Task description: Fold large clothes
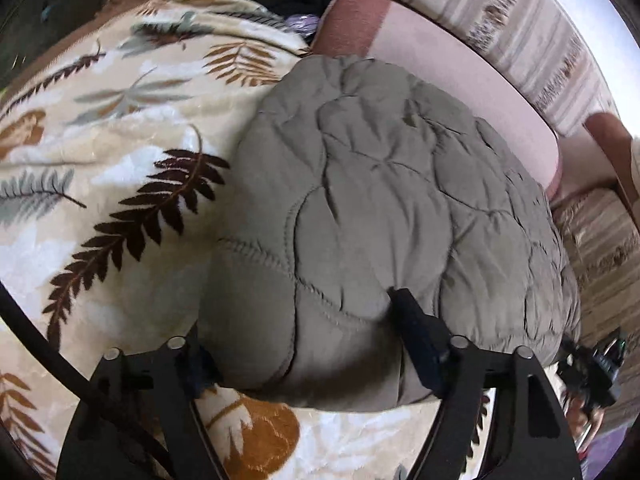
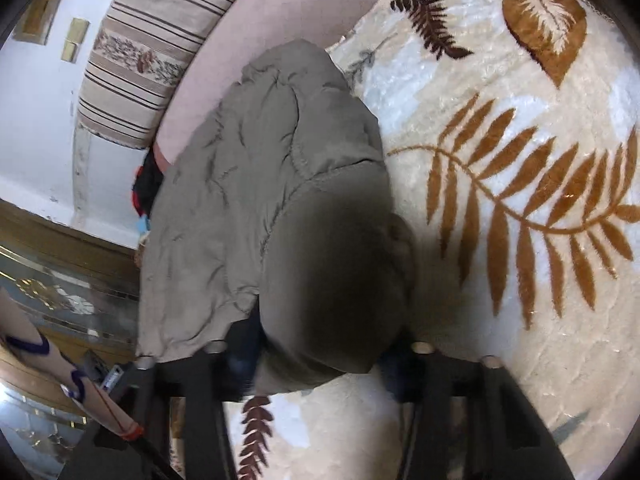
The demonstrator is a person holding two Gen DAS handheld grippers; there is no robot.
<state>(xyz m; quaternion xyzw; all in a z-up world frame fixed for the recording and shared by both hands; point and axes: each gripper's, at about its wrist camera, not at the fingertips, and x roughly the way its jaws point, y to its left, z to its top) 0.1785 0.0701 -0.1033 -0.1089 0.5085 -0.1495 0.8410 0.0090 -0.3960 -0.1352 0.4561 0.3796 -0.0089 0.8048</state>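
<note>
A plush cream blanket printed with brown, tan and grey fern leaves [image 1: 120,160] covers the supporting surface, which looks like a sofa or bed; what is under the blanket cannot be told. Directly on it lies a bulky grey-olive quilted padded jacket [image 1: 380,208], bunched into a rounded heap. In the left wrist view the jacket's far right edge rests against a pink cushioned seat pad [image 1: 440,64]. The right wrist view shows the same blanket [image 2: 500,200] right of the jacket [image 2: 260,168].
</note>
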